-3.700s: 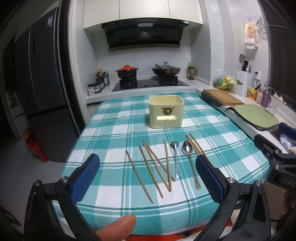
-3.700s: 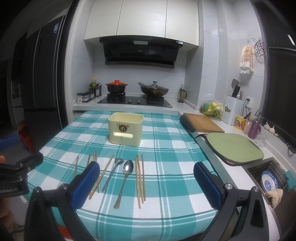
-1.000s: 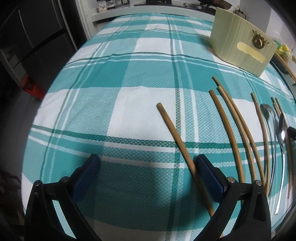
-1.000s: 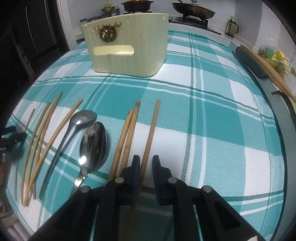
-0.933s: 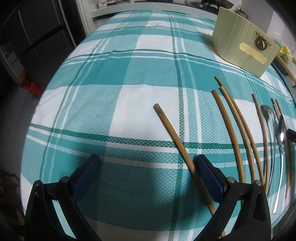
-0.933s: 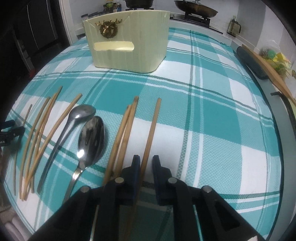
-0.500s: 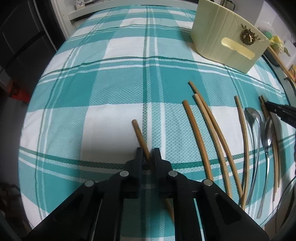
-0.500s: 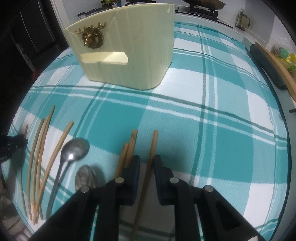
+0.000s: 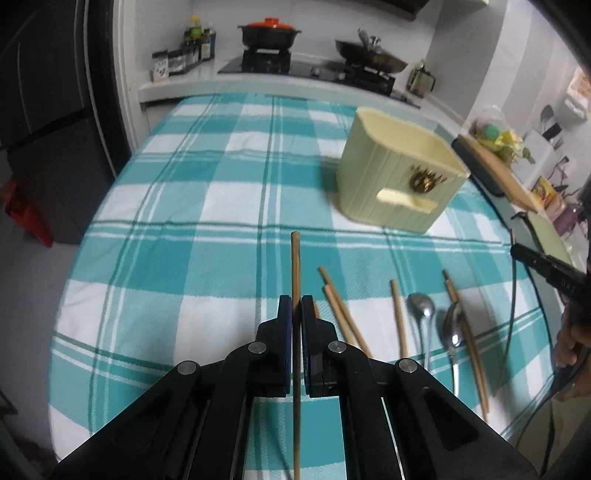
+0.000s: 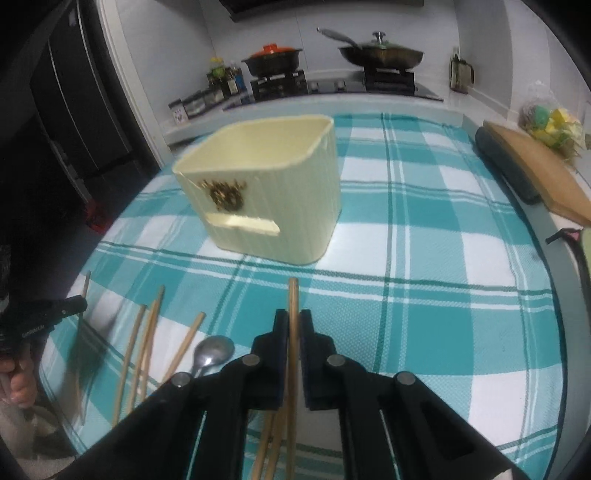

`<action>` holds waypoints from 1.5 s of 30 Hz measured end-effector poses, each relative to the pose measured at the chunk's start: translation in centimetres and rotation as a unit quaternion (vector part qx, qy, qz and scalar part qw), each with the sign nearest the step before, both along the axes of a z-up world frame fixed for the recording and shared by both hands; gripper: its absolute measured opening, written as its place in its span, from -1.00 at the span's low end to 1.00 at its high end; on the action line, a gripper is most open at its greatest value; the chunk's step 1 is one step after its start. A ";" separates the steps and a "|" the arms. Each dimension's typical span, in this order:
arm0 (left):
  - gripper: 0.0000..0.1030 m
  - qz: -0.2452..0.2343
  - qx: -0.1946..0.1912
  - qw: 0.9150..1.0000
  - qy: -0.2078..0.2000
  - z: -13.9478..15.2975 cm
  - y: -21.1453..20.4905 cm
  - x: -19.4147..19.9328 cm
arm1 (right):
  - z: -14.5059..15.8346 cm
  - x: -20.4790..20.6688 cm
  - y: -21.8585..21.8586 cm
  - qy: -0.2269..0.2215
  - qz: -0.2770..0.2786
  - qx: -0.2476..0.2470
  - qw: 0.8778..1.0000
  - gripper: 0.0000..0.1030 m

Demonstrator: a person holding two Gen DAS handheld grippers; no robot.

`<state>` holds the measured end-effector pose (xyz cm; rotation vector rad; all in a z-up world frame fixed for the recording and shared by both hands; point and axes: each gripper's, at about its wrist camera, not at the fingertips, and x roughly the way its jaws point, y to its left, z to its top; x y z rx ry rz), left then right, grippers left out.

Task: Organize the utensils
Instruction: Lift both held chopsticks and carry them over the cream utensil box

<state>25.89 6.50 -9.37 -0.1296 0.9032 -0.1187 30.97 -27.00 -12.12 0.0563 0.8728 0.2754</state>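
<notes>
Chopsticks in both tools — left gripper point(image 9: 295, 312) is clamped on one chopstick point(image 9: 295, 266), its tip poking forward past the pads. Right gripper point(image 10: 293, 325) is pinched on another chopstick point(image 10: 293, 299) the same way. Loose chopsticks point(image 9: 341, 312) and two spoons point(image 9: 421, 314) lie on the checked tablecloth point(image 9: 207, 258) between them; cream holder point(image 10: 273, 192) stands beyond — upright, well apart.

- A teal-and-white checked cloth point(image 9: 207, 206) covers the surface in a dim kitchen.
- Behind it, a white counter carries a black hob point(image 9: 295, 68) with an orange-lidded pot point(image 9: 269, 31) and a lidded wok point(image 10: 382, 53).
- Pale tiled walls (evenly lit) rise behind.
- A dark refrigerator point(image 9: 44, 110) stands at left.
- A wooden board point(image 10: 543, 177) lies at right.
</notes>
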 end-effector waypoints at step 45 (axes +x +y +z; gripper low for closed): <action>-0.95 -0.055 -0.029 0.993 -0.103 13.5 -9.8 21.4 | 16.4 13.9 2.5 -0.150 -0.022 0.029 0.988 -0.89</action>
